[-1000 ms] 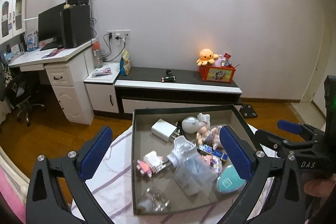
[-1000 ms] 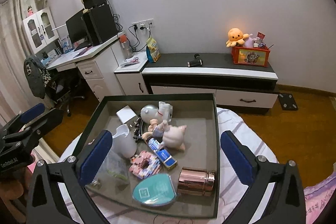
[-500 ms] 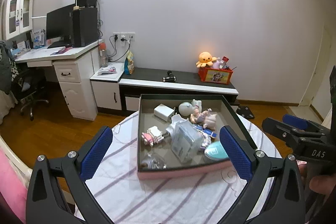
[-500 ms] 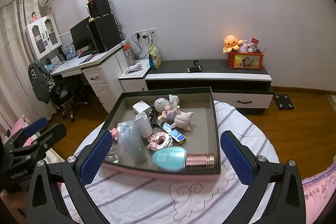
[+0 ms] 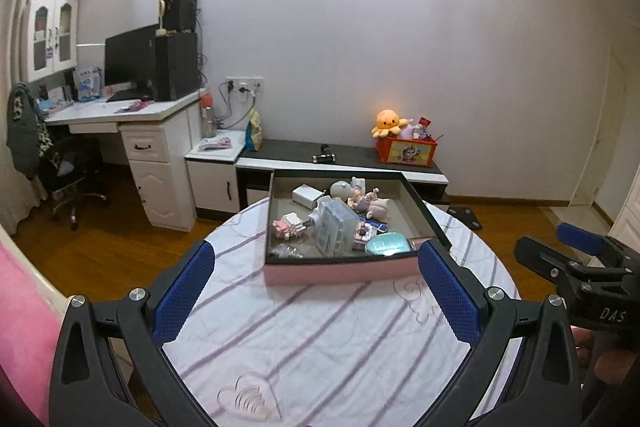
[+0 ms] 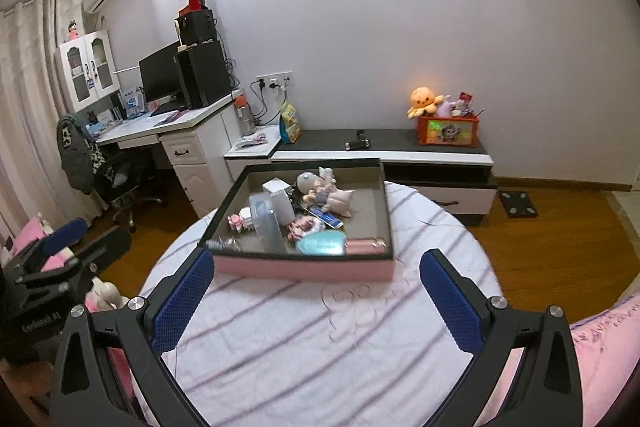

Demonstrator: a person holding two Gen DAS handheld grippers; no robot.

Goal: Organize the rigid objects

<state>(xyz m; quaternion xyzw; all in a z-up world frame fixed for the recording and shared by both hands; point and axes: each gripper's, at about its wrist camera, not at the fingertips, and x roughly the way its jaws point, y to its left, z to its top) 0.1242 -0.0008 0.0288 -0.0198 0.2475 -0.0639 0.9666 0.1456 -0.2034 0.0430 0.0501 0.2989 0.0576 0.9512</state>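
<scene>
Left wrist view gives me the round desk under a white cloth with purple stripes, and my left gripper hangs above its near half with its blue-padded fingers wide apart and nothing between them. The tray, pink outside and dark at the rim, sits on the far half of the desk, well ahead of the fingertips. Inside it I see a clear box standing tilted near the middle, a pink brick toy to its left, a white charger at the far left, a round-headed figure and a pale doll toward the far side, and a teal case at the near right. My right gripper shows at the right edge, off the desk's right side.

From the right wrist camera, the right gripper also hovers over the near desk, fingers spread and empty. The tray lies straight ahead on the far part of the cloth. Here a rose-gold cylinder lies on its side along the near wall, just right of the teal case. The left gripper sits at the left edge, off the desk. Behind the desk, a low cabinet runs along the wall.
</scene>
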